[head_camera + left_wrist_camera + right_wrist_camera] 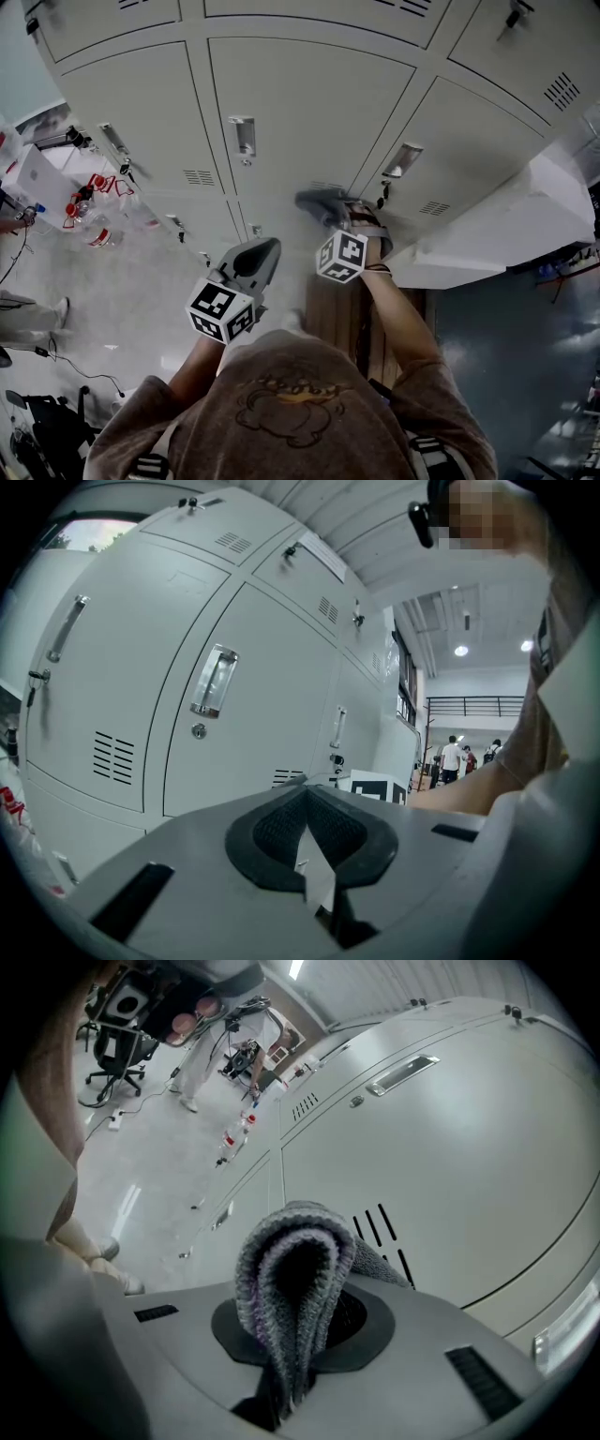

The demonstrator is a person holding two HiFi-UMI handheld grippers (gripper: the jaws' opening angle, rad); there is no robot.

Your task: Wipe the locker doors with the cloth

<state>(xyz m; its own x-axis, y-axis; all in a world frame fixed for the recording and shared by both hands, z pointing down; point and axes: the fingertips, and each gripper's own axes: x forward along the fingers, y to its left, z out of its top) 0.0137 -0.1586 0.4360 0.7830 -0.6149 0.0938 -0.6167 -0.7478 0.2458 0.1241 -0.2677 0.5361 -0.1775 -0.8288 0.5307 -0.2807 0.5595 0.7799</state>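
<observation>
Cloth (286,1269), folded and grey, is clamped in the right gripper (309,1330), a vented locker door (450,1147) just ahead; left gripper (306,799) closed, empty. Wiping seems hardly begun.

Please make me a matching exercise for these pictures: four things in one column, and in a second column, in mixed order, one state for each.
Things:
1. left gripper
2. right gripper
3. cloth
4. locker doors

States:
A. grey, folded over
B. jaws together, holding nothing
C. pale, with vent slots
D. jaws shut on fabric

Pairs: 1-B, 2-D, 3-A, 4-C
</observation>
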